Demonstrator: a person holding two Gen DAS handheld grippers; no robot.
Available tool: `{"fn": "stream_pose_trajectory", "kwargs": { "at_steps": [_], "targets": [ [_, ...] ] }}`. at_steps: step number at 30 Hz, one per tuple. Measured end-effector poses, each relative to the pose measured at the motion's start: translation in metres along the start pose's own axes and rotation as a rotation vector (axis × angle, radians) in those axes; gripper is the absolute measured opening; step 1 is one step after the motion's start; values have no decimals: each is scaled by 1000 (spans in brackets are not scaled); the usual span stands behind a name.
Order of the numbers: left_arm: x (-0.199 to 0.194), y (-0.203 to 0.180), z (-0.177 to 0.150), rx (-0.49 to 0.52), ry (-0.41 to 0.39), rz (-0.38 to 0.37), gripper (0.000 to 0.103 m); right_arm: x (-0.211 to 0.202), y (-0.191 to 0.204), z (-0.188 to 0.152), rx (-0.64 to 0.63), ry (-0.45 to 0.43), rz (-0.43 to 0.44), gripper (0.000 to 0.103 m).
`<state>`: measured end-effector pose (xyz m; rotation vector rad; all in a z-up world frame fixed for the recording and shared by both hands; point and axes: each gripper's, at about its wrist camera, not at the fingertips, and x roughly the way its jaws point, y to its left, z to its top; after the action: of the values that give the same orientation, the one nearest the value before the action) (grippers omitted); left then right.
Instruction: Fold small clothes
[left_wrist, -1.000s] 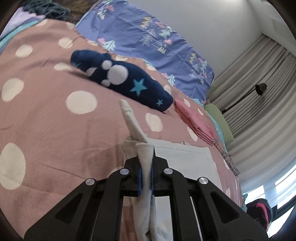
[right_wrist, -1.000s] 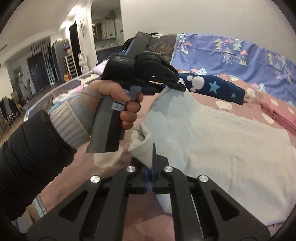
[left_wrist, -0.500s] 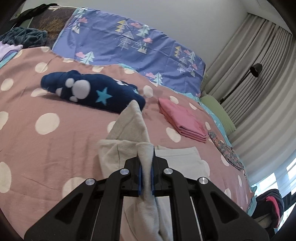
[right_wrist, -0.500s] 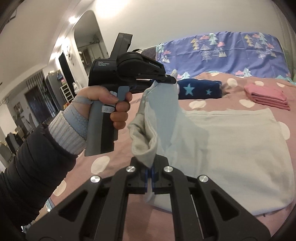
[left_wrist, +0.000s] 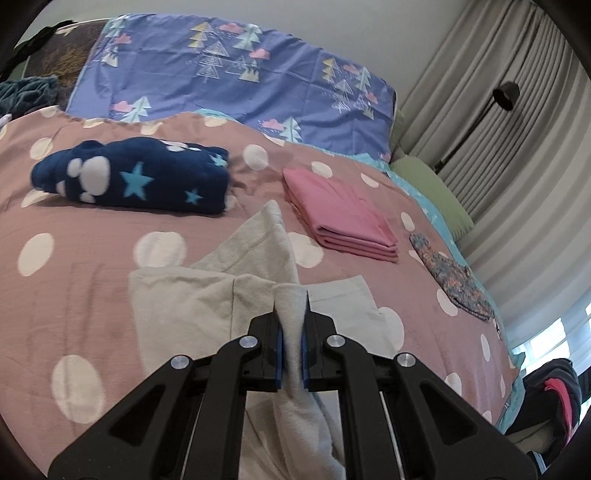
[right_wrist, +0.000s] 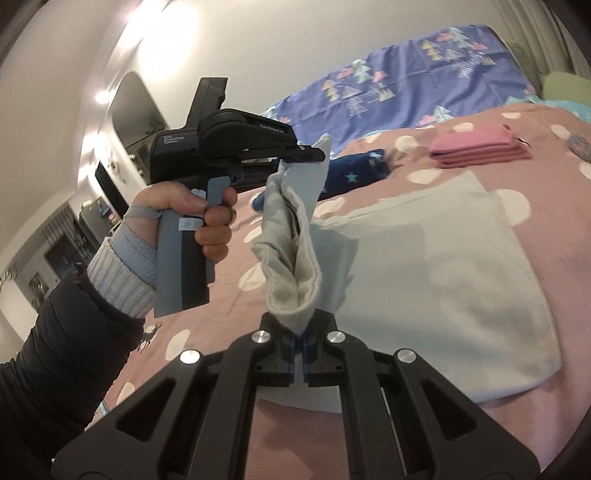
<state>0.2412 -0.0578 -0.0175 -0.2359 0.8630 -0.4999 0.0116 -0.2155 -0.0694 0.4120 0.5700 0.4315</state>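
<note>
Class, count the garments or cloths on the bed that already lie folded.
2: the navy star blanket near the pillows, and the pink stack to its right. Others may be hidden outside the views.

On the bed (left_wrist: 92, 295): one grey garment (right_wrist: 443, 266), one navy star blanket (left_wrist: 140, 177), one pink folded stack (left_wrist: 343, 218), one floral cloth (left_wrist: 454, 280) near the right edge. Two claws: left (left_wrist: 291, 332), right (right_wrist: 300, 354).

My left gripper (left_wrist: 291, 345) pinched the pale grey garment (left_wrist: 184, 306) above the polka-dot bedspread (left_wrist: 85, 236), near folded pink cloth (left_wrist: 343, 218).
</note>
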Motion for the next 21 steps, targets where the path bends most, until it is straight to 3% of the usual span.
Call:
{"fn": "stream_pose_trajectory", "kwargs": {
  "at_steps": [10,21],
  "targets": [
    [54,-57,-8,79,77,9,6,-30,-54,-2,84,-38,-46,2],
    [106,-106,-19,190,135,95,6,-44,-92,-17,189,-53,-86,2]
  ]
}}
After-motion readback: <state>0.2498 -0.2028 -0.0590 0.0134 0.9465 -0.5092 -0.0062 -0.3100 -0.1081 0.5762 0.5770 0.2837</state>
